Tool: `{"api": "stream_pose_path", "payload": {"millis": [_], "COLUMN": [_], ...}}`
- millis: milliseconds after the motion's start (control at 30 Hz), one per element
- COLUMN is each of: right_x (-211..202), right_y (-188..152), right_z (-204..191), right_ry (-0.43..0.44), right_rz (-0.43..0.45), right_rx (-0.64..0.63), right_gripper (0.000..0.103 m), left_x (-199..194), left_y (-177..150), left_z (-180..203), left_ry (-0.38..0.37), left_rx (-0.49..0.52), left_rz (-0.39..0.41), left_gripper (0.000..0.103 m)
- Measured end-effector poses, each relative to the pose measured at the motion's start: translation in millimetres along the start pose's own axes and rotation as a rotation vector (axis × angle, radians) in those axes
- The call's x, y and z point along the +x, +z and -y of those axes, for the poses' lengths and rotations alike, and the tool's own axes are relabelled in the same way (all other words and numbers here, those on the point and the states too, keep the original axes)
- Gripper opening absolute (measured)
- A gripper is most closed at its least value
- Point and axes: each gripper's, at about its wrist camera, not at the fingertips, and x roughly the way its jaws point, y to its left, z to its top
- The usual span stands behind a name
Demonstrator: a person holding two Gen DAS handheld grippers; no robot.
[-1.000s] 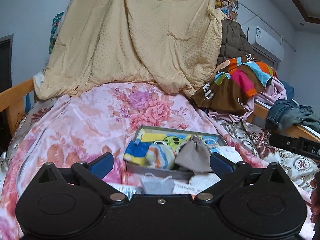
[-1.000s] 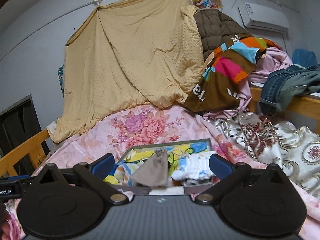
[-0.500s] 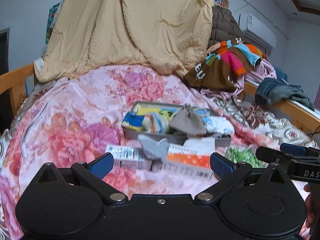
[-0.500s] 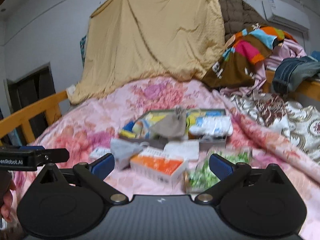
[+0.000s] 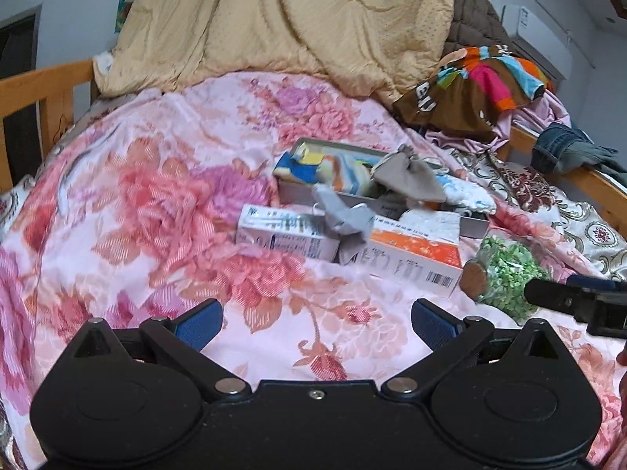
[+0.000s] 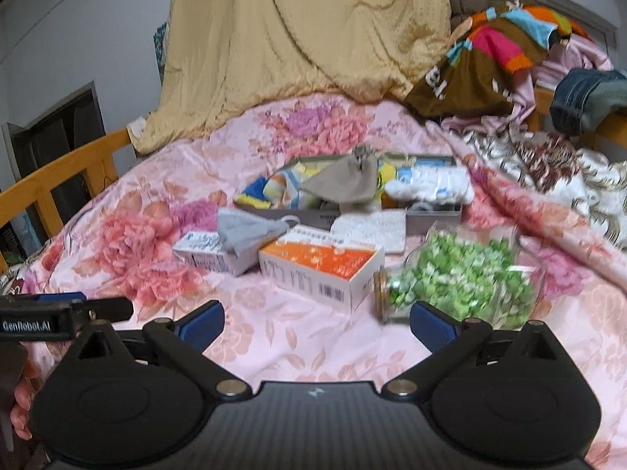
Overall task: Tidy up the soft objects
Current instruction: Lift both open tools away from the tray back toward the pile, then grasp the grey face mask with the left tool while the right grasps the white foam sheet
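Here, a bed (image 5: 129, 180) under a pink flowered cover fills both views, with a tan quilt (image 5: 282, 19) hung behind it and a heap of bright clothes (image 6: 505, 51) at its far right. A shallow grey tray (image 6: 435, 215) lies near the middle of the bed, crammed with soft things: a striped cloth (image 5: 333, 174) at its left, a taupe drawstring pouch (image 6: 348, 184) on top in the middle, and a white-and-blue bundle (image 6: 431, 188) at its right. Just in front of the tray lie a white pad (image 6: 372, 229), an orange-and-white box (image 6: 321, 270) and a smaller white box (image 5: 286, 231). A grey face mask (image 6: 247, 231) is draped across the two boxes, touching both. A corked glass jar (image 6: 462, 278) of green bits lies on its side to the right of the orange box. Left tongs (image 5: 316, 323): spread wide, holding nothing, above bare cover, well short of the boxes. Right tongs (image 6: 316, 325): likewise spread and empty, the right finger (image 6: 433, 329) overlapping the jar in view; whether they touch cannot be told.
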Motion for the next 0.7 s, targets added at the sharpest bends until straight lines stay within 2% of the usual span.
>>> {"api": "stream_pose_path", "payload": {"millis": [300,700], "right_x": [15.1,24.0], "right_y": [-3.2,3.0], "right_z": [-5.6,-4.7], "right_ry": [0.001,-0.026], "right_rz": [-0.005,0.043], "right_rx": [-0.013,0.001], "right_gripper": [0.103,0.103], "left_x": [16.0,49.6], "left_y": [-0.6,18.6], "left_z": [-10.8,-12.1], "left_ry": [-0.019,-0.05], "left_rx": [-0.049,-0.016], "left_rz": [-0.008,0.034], "left_gripper": [0.102,0.102]}}
